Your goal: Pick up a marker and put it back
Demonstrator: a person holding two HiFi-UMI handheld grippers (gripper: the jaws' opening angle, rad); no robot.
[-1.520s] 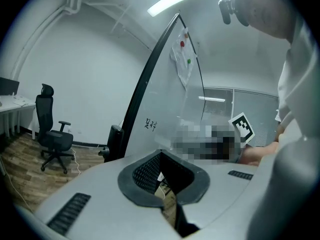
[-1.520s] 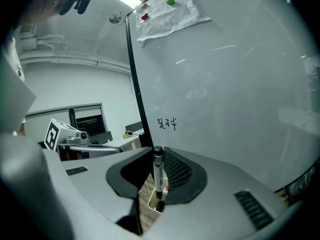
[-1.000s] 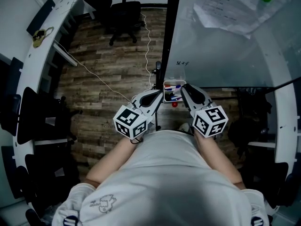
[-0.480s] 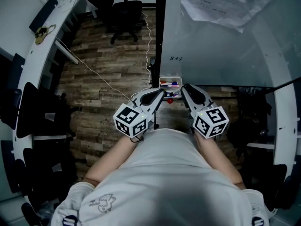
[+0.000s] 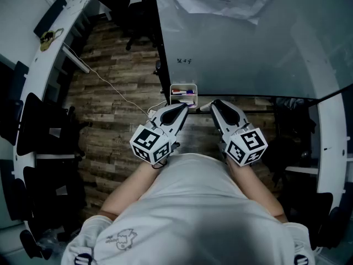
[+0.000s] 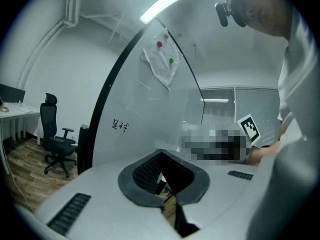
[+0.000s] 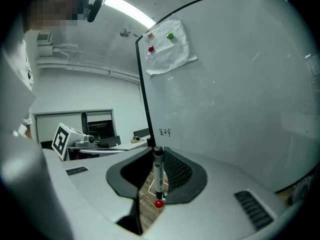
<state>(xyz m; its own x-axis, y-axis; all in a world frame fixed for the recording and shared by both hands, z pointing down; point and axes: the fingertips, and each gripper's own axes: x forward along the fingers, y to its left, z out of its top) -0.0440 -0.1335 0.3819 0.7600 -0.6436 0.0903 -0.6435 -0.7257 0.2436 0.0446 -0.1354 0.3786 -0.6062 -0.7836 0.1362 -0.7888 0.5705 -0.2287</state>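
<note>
Head view, with the two gripper views. One person stands before one whiteboard [image 5: 248, 48] and holds two grippers side by side at waist height, each bearing one cube with square markers.

Right gripper [image 5: 206, 107]: its jaws are closed on one marker [image 7: 158, 174]. In the right gripper view the marker stands upright between the two pads, with a dark cap at the top and a round red tip at the bottom. The red tip hangs below the jaws, above the wooden floor [image 5: 121, 87].

Left gripper [image 5: 186, 107]: its jaws are drawn together and hold nothing. In the left gripper view only a narrow slit remains between the pads.

One small white tray [image 5: 183, 85] hangs at the lower left corner of the whiteboard, just beyond the tips of both grippers. It holds several markers, red and blue among them; their exact number cannot be counted. The held marker is outside the tray, to its right and nearer the person.

On the whiteboard are one short handwritten mark [image 5: 184, 61], above the tray, and one bundle of paper sheets [image 7: 167, 46] near the top. The right gripper view shows three round magnets on the sheets: one orange, one green and one red.

Surroundings: one black office chair [image 6: 55, 146] stands on the floor left of the whiteboard, and one thin white cable [image 5: 110, 87] runs across the floor towards the whiteboard's frame.
</note>
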